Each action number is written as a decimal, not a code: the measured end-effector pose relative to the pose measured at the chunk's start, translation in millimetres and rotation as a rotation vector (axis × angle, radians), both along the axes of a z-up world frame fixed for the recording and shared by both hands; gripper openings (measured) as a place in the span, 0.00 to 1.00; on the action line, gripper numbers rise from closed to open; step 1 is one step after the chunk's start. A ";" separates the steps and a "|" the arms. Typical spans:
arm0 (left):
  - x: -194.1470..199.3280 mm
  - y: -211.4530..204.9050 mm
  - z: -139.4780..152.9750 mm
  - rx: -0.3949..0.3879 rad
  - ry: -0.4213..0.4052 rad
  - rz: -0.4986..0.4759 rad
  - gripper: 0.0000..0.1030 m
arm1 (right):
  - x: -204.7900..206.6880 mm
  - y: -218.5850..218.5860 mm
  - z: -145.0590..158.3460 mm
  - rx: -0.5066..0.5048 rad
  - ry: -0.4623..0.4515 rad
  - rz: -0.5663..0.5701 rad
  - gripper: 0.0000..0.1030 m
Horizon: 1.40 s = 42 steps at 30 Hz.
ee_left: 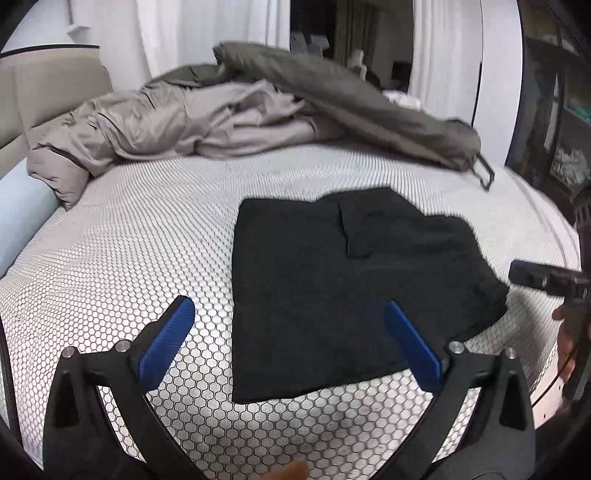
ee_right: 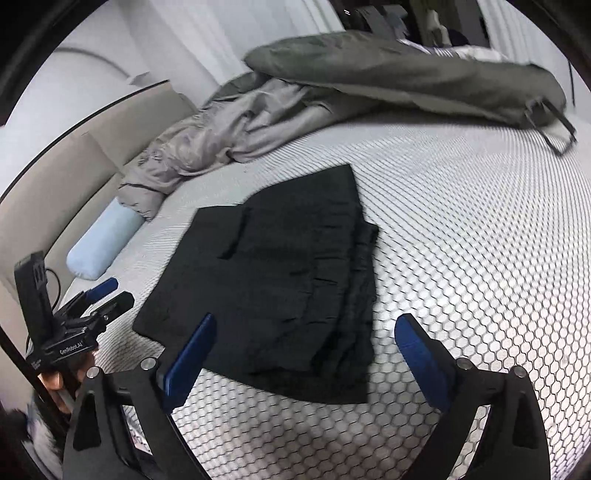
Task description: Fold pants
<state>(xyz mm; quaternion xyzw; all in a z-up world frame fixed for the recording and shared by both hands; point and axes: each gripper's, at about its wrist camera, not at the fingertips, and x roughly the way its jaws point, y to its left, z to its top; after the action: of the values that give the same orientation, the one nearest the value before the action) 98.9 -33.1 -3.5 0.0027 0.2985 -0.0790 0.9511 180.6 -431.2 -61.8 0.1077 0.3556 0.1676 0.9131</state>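
Black pants (ee_left: 332, 280) lie folded into a flat, roughly square stack on the honeycomb-patterned bed cover (ee_left: 129, 251). They also show in the right wrist view (ee_right: 288, 280), with the gathered waistband on the right side. My left gripper (ee_left: 291, 325) is open and empty, held above the near left part of the pants. My right gripper (ee_right: 306, 347) is open and empty, above the near edge of the pants. The right gripper's body shows at the right edge of the left wrist view (ee_left: 546, 280). The left gripper shows at the left of the right wrist view (ee_right: 92, 302).
A rumpled grey and olive duvet (ee_left: 229, 118) is piled along the far side of the bed. A light blue bolster (ee_right: 103, 247) lies by the beige headboard (ee_right: 74, 177). A dark strap loop (ee_left: 484, 173) hangs from the duvet's end. White curtains (ee_left: 207, 33) stand behind.
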 end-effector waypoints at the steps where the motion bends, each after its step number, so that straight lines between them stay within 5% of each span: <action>1: -4.9 -0.2 2.4 -0.004 0.000 0.001 0.99 | -4.6 1.1 2.5 -0.003 -0.013 0.005 0.99; 17: -69.1 11.3 13.9 -0.026 -0.130 0.040 0.99 | -54.1 32.8 23.9 -0.180 -0.227 0.021 1.00; 25: -58.0 12.6 8.6 0.005 -0.127 0.040 0.99 | -71.2 42.1 26.9 -0.206 -0.295 0.030 1.00; 42: -45.2 24.2 3.7 0.000 -0.116 0.044 0.99 | -69.5 34.0 22.2 -0.186 -0.290 0.012 1.00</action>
<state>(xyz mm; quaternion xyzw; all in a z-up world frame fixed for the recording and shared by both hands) 53.8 -9.0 0.1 0.0004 0.2429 -0.0576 0.9683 111.1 -397.2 -39.6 -0.0049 0.2349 0.1533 0.9599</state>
